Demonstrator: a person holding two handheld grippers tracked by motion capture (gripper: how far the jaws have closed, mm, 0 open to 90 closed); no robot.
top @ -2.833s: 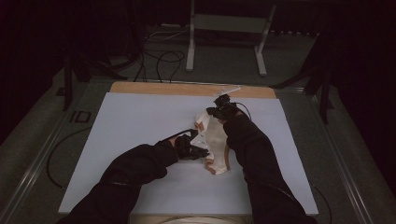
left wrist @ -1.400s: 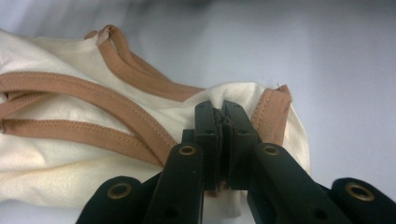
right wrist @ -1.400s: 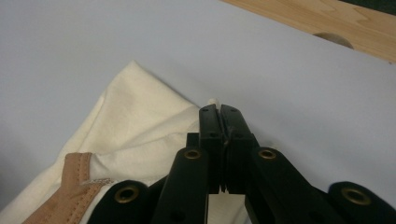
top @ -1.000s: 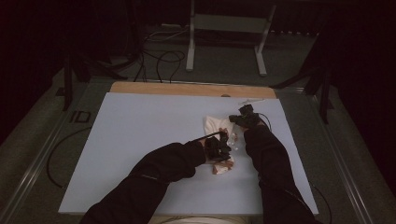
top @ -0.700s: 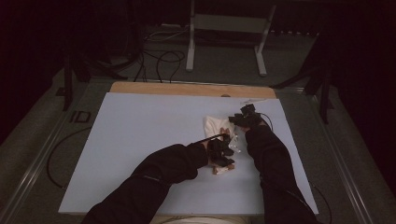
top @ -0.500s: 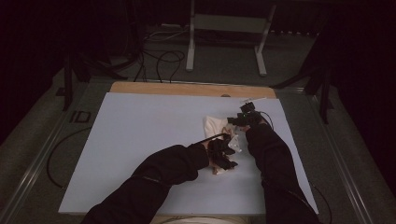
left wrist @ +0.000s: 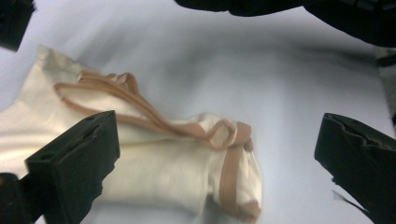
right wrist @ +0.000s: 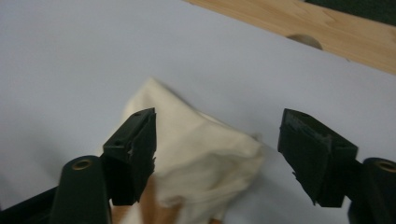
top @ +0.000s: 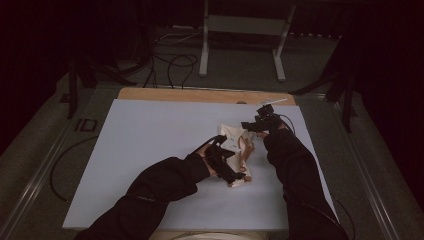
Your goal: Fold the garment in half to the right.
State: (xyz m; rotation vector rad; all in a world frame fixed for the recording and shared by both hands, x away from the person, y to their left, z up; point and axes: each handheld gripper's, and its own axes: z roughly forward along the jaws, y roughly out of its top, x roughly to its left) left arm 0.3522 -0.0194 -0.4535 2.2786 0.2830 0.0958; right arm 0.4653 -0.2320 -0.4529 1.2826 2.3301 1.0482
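A cream cloth bag (top: 239,145) with tan straps (left wrist: 154,119) lies crumpled on the white sheet (top: 150,145), right of centre. My left gripper (top: 237,174) hovers over the bag's near end; its jaws have just been opening. In the left gripper view my left gripper (left wrist: 217,130) stands wide, with the bag (left wrist: 154,172) lying below and untouched. My right gripper (top: 251,125) hangs at the bag's far end, and its jaws have just been opening too. In the right gripper view my right gripper (right wrist: 217,126) is open above a cream corner (right wrist: 205,149).
A wooden board edge (top: 200,95) with a small hole (right wrist: 303,41) borders the sheet at the back. Beyond it are floor cables (top: 170,60) and a metal stand (top: 240,30). The sheet's left half (top: 135,130) is bare.
Both grippers have opened off the bag and lifted slightly. The bag now lies loose on the sheet, in about the same spot as half a second ago.
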